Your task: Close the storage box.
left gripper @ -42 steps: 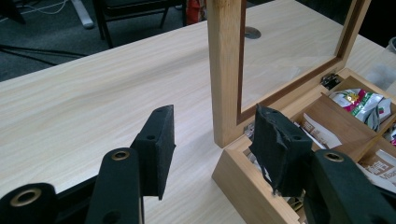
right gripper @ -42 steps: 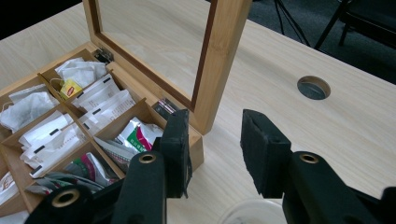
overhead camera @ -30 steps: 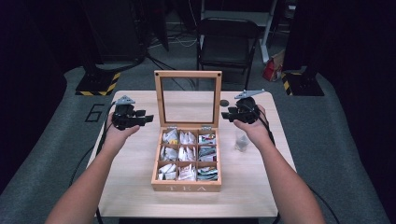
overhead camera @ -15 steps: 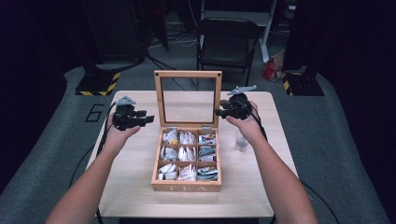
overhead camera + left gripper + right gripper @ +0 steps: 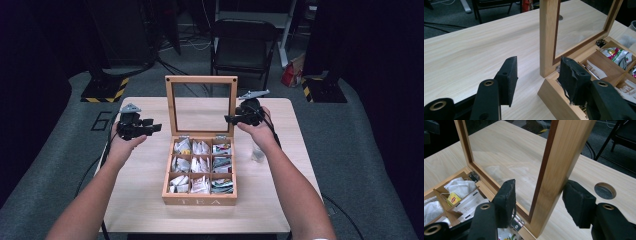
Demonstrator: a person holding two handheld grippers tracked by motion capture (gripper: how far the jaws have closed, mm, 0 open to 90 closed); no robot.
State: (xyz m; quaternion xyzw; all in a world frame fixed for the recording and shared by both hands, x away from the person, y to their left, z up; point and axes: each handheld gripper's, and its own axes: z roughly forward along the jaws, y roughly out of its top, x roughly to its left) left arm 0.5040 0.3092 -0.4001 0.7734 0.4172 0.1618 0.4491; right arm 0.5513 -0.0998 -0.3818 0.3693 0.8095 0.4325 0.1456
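A wooden tea box (image 5: 200, 201) stands mid-table, its glass-paned lid (image 5: 201, 79) upright, its compartments full of tea bags (image 5: 200, 167). My right gripper (image 5: 229, 119) is at the lid's right edge. In the right gripper view the lid's side rail (image 5: 564, 150) runs between the pads of the right gripper (image 5: 540, 192); the jaws have just been opening and do not press on it. My left gripper (image 5: 155, 127) hovers left of the box, open. In the left gripper view, the left gripper (image 5: 537, 80) has only table between its pads, close to the box's corner (image 5: 549, 92).
A small clear cup (image 5: 257, 154) stands on the table (image 5: 145, 200) right of the box, under my right forearm. A round cable hole (image 5: 605, 190) lies in the tabletop behind the lid. A black folding chair (image 5: 242, 42) stands beyond the far edge.
My right gripper has moved left to the lid's right rail and its jaws have widened. The left gripper and the lid have stayed put.
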